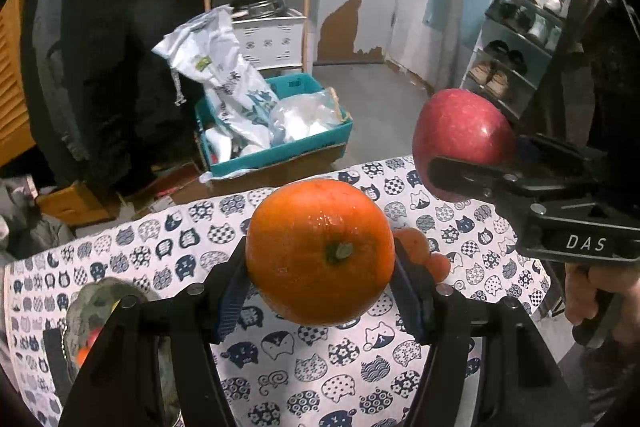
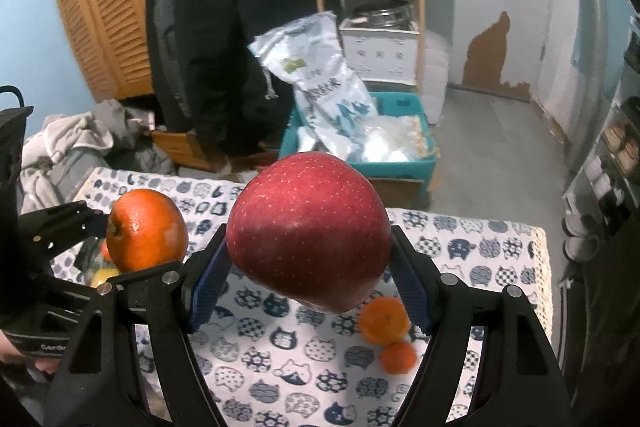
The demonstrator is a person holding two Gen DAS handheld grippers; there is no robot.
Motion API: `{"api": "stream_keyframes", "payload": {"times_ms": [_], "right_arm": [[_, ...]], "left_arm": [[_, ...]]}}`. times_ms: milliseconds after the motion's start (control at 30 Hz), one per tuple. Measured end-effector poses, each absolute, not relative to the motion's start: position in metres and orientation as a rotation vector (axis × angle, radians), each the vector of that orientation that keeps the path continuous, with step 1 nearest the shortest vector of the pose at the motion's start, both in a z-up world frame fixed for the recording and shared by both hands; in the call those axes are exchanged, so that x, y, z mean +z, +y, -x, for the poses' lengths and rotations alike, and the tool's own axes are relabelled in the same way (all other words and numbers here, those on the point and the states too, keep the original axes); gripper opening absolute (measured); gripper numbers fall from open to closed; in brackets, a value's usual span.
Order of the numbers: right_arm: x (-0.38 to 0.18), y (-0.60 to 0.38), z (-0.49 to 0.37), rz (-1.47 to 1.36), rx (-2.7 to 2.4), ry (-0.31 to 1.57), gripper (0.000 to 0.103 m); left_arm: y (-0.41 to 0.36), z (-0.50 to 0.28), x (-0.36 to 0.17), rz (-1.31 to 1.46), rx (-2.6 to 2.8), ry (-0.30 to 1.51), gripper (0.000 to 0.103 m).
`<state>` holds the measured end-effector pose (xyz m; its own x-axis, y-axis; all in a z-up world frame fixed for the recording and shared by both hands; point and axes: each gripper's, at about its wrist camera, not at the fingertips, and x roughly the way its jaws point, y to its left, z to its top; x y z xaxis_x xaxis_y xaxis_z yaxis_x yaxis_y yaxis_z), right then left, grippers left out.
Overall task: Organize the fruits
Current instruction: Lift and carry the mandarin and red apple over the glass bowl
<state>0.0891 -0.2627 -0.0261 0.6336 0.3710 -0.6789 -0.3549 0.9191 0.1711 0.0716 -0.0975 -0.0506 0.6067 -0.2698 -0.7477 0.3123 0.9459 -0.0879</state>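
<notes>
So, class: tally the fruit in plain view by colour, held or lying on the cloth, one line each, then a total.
Red: 1, round red apple
Orange: 3, large round orange, medium orange mandarin, small orange mandarin
Total: 4
</notes>
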Motion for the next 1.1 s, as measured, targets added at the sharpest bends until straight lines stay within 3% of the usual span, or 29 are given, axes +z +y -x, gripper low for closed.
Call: {"api": "stream_keyframes", "payload": {"times_ms": [1100], "right_arm": [[-0.059, -0.079, -0.092, 0.070, 0.679, 0.905, 0.075]], "left_arm": [[0.066, -0.029, -0.110, 0.100, -0.132, 0.963, 0.066]]}}
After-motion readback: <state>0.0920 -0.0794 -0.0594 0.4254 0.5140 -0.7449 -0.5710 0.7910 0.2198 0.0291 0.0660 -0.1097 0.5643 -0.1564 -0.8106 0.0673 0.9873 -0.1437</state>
